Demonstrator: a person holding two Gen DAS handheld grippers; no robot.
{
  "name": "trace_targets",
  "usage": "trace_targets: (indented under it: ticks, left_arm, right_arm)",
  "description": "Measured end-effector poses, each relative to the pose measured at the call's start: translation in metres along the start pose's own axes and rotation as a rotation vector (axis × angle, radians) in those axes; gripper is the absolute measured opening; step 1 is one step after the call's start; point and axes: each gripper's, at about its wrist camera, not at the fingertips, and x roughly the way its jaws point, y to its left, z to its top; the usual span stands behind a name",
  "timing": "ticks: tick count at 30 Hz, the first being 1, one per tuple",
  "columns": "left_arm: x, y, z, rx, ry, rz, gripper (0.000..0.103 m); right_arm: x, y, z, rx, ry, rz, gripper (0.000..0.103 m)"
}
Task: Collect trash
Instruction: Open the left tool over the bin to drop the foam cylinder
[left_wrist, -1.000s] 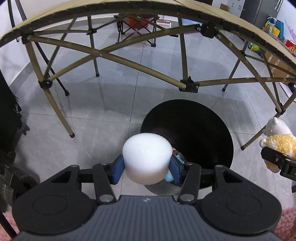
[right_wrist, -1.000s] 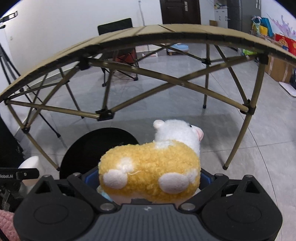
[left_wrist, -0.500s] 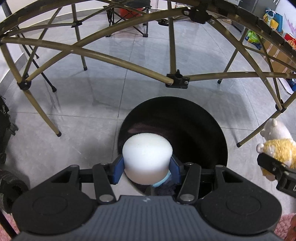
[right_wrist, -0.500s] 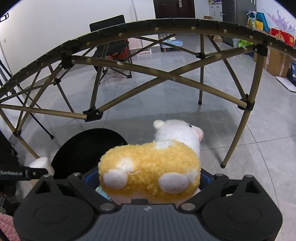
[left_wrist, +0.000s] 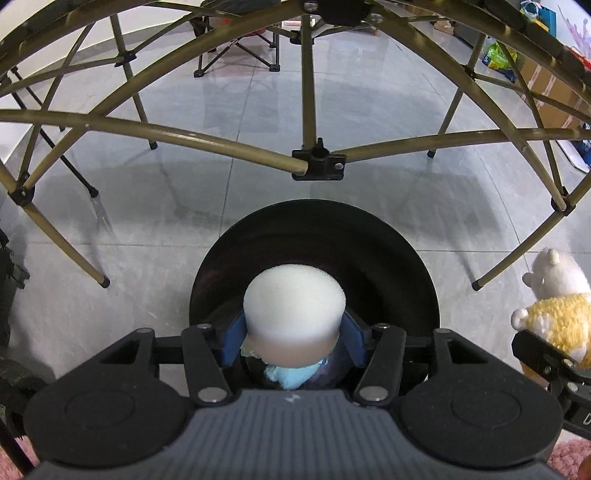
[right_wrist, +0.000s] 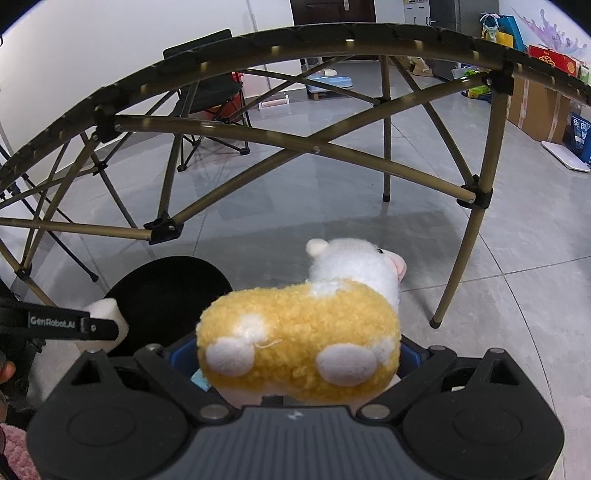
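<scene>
My left gripper (left_wrist: 293, 332) holds a white foam cylinder (left_wrist: 293, 295) between its blue pads, right over the mouth of a black round bin (left_wrist: 314, 229) on the floor. Its jaws are opening, and the pads still touch the foam's sides. A light blue scrap (left_wrist: 291, 373) lies inside the bin below. My right gripper (right_wrist: 295, 362) is shut on a yellow and white plush sheep (right_wrist: 299, 332), held to the right of the bin (right_wrist: 166, 280). The sheep (left_wrist: 554, 314) also shows at the right edge of the left wrist view. The foam (right_wrist: 107, 314) appears at the left of the right wrist view.
Olive metal tubes of a folding table frame arch over and behind the bin, with a black joint (left_wrist: 318, 164) just beyond it and a leg (right_wrist: 458, 258) to the right. A folding chair (right_wrist: 210, 92) and cardboard boxes (right_wrist: 535, 107) stand farther back on the grey tile floor.
The left gripper has carried the foam forward and a little down, from the bin's near rim to over its opening. The right gripper with the sheep has barely shifted.
</scene>
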Motion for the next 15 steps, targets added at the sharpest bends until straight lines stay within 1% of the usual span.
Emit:
trace_targets:
  ticks: [1,2,3,4,5,15]
  left_arm:
    - [0.001,-0.001,0.000,0.004,0.002,0.001,0.063]
    - [0.001,-0.002,0.000,0.007,0.006,0.004,0.078]
    - [0.002,-0.002,0.001,0.006,0.009,0.006,0.087]
    - [0.002,-0.002,0.001,-0.002,0.010,0.010,0.099]
    - [0.001,-0.001,0.001,-0.010,0.006,0.016,0.103]
    - [0.000,0.015,0.001,-0.050,0.018,0.035,0.103]
  right_arm:
    - [0.000,0.000,0.000,-0.001,0.001,-0.001,0.099]
    - [0.001,0.000,-0.001,-0.002,0.002,-0.002,0.099]
    - [0.001,0.000,-0.001,-0.002,0.002,-0.004,0.099]
    - [0.001,-0.001,-0.001,-0.001,0.003,-0.004,0.099]
    - [0.001,-0.001,-0.001,-0.001,0.004,-0.003,0.099]
    - [0.002,0.007,-0.001,-0.025,0.009,0.001,0.099]
